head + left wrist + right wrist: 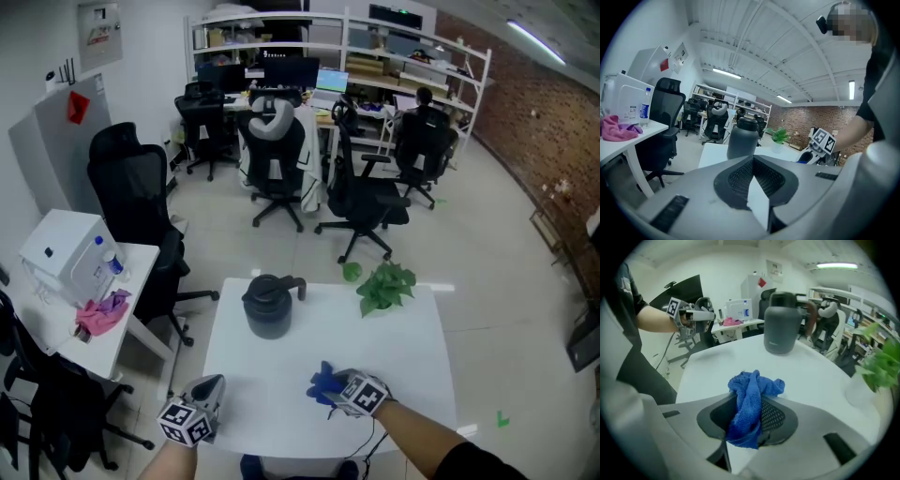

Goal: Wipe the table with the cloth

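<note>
The right tool (751,401) has its jaws drawn in close on a crumpled blue terry cloth (757,383), clamped between the two dark ribbed pads (774,414) with a bunch of fabric standing out past the tips and a fold hanging back toward the camera. In the head view this tool sits over the front middle of the square white table (412,375), tilted steeply down and angled toward the left, its marker cube on top. The bare right forearm (412,433) reaches in from the lower right corner out of a dark sleeve. Whether the cloth touches the tabletop or hangs just above it is hard to tell from these angles. The left tool (752,159) holds nothing, and its pads appear to meet at the tips. It is held close to level at the table's front left corner, well apart from the cloth, pointing across the table toward a dark grey lidded jug with a handle (270,305). A small green leafy plant (384,286) stands near the table's far edge, to the jug's right.
</note>
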`<action>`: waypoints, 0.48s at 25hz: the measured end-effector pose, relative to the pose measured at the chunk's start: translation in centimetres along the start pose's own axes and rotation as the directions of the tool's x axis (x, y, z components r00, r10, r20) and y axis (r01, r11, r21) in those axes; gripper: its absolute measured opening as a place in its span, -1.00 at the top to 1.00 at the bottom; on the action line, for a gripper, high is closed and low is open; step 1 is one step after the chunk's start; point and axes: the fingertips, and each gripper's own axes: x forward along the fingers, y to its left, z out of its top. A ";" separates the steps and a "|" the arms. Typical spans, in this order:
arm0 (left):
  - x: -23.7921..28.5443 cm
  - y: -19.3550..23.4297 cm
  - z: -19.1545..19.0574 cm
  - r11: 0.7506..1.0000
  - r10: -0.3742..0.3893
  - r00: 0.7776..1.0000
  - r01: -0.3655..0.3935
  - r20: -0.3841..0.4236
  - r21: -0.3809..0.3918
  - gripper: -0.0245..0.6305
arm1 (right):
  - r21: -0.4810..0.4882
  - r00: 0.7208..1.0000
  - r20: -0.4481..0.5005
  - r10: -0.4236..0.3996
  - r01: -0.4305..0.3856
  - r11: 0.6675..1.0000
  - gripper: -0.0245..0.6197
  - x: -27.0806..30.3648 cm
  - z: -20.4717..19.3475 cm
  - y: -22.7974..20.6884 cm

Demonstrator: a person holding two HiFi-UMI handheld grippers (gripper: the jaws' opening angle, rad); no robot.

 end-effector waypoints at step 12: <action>1.0 -2.9 -1.5 0.999 -0.041 0.998 0.041 -0.041 -0.009 0.93 | 0.282 0.956 -0.099 -0.278 0.294 0.913 0.57 -19.4 -23.8 -4.3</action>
